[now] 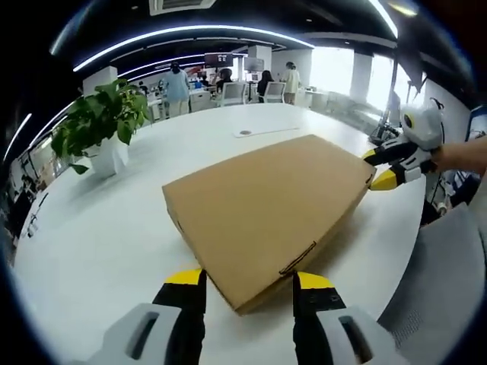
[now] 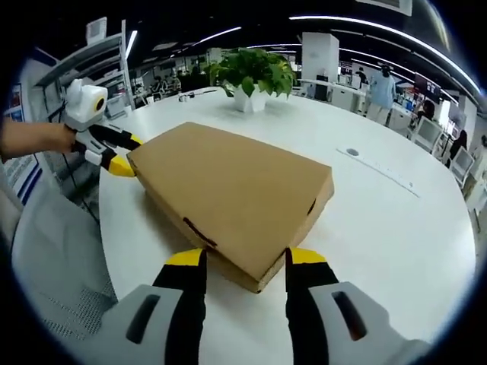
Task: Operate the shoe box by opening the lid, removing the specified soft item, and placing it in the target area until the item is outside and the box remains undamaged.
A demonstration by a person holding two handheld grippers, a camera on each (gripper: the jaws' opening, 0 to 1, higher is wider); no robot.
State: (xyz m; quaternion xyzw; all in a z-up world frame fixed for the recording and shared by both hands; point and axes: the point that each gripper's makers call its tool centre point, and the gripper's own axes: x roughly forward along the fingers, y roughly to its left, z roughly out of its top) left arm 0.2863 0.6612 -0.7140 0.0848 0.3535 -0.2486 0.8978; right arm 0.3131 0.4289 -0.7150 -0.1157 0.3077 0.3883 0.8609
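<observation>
Two yellow-tipped jaws of the left gripper (image 1: 248,285) are sitting nearest in the left gripper view, spread wide, straddling one corner of the shoe box (image 1: 270,209) without clamping it. Same picture in the right gripper view: right gripper (image 2: 237,265) jaws are standing wide on either side of the opposite box corner, nothing held.

One shoe box: plain brown cardboard, flat and rectangular, matte, lid shut, lying on the table (image 1: 99,228) near its right edge in the left gripper view. Small dark tab slots are showing on the box sides; contents are hidden under the lid.

One table: white, smooth, rounded edge. One potted plant (image 1: 100,125), green leaves in a white pot, is standing far left on it, well apart from the box. One small round insert (image 1: 244,132) is showing in the tabletop beyond the box; what it is, cannot tell.

Each gripper is also appearing in the other's view at the far box corner, held by a hand (image 1: 460,156) cut off at the frame edge. One grey mesh chair back (image 1: 445,281) is sitting just beside the table, partly cut off.

Several people (image 1: 177,85) are standing far back among desks, too small to make out.
</observation>
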